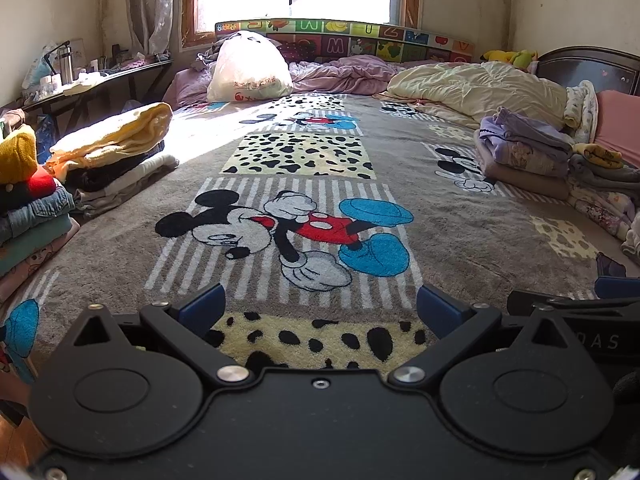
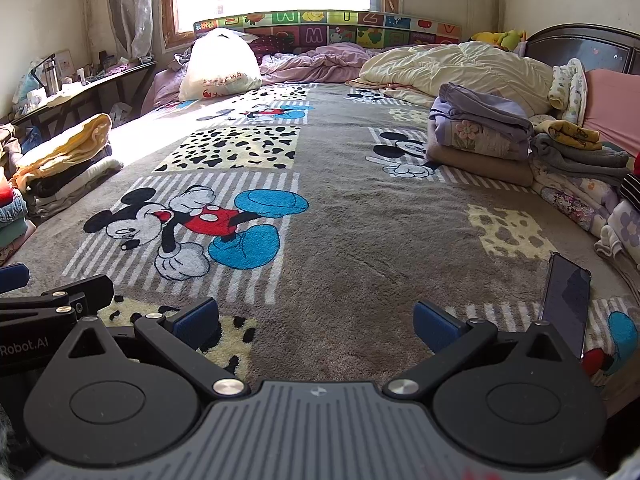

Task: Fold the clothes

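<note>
Your left hand-held gripper (image 1: 318, 306) and right hand-held gripper (image 2: 316, 318) both gape wide with nothing in them, low over the cartoon mouse blanket (image 2: 360, 216) on the bed. The clothes sit in folded piles: two stacks on the left edge, the yellow-topped stack (image 1: 116, 148) lying longways toward the window, and one purple-topped stack (image 2: 480, 136) on the right. A phone (image 2: 566, 300) lies near your right gripper.

"Robot.AI" on left tool (image 2: 24, 348); "DAS" on right tool (image 1: 600, 342); letters M, U, Z on alphabet mat (image 1: 332, 45).
</note>
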A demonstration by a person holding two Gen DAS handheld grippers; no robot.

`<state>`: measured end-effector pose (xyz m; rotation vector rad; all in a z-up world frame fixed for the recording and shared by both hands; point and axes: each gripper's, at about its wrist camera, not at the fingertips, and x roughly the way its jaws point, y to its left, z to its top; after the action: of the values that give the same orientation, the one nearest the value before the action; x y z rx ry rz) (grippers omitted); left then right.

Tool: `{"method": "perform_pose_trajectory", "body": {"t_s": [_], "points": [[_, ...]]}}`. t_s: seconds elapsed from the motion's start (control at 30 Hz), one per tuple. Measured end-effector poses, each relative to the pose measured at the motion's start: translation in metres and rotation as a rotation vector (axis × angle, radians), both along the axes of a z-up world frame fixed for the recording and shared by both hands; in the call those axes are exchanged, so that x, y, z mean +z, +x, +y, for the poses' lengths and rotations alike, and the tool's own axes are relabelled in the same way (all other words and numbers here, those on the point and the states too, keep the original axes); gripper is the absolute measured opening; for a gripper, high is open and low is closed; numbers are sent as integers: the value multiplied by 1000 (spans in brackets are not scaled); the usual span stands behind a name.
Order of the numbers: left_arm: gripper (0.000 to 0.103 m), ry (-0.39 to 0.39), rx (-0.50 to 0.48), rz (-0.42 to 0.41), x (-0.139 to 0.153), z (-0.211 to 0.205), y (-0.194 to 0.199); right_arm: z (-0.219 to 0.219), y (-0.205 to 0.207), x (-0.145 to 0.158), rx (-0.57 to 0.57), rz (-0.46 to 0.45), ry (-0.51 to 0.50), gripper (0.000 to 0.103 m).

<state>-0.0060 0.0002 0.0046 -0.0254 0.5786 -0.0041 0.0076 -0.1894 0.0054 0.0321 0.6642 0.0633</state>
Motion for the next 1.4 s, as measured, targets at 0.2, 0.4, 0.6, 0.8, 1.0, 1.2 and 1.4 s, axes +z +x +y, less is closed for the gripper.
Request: {"method": "perform_pose_trajectory", "body": {"t_s": [0.2, 0.4, 0.6, 0.8, 1.0, 1.2, 1.4], "points": [[103, 2, 0, -2, 0, -1, -1, 0, -1, 0, 0, -1, 2, 103], [103, 2, 0, -6, 1, 0, -2, 0, -2, 1, 0, -3, 2, 103], [103, 3, 2, -12, 4, 0, -5, 0, -3, 4, 1, -10, 1, 103], [103, 1, 4, -23, 9, 0, -9, -2, -7, 10, 6, -23, 7, 103], [103, 1, 9, -42, 18, -1, -15, -3, -15, 19, 10, -49, 3, 103], [103, -45, -22, -73, 33, -3, -22, -19, -26, 33, 26, -86, 70, 103], [103, -198, -105, -124, 59, 0, -14, -43, -34, 58, -19, -203, 160, 103]]}}
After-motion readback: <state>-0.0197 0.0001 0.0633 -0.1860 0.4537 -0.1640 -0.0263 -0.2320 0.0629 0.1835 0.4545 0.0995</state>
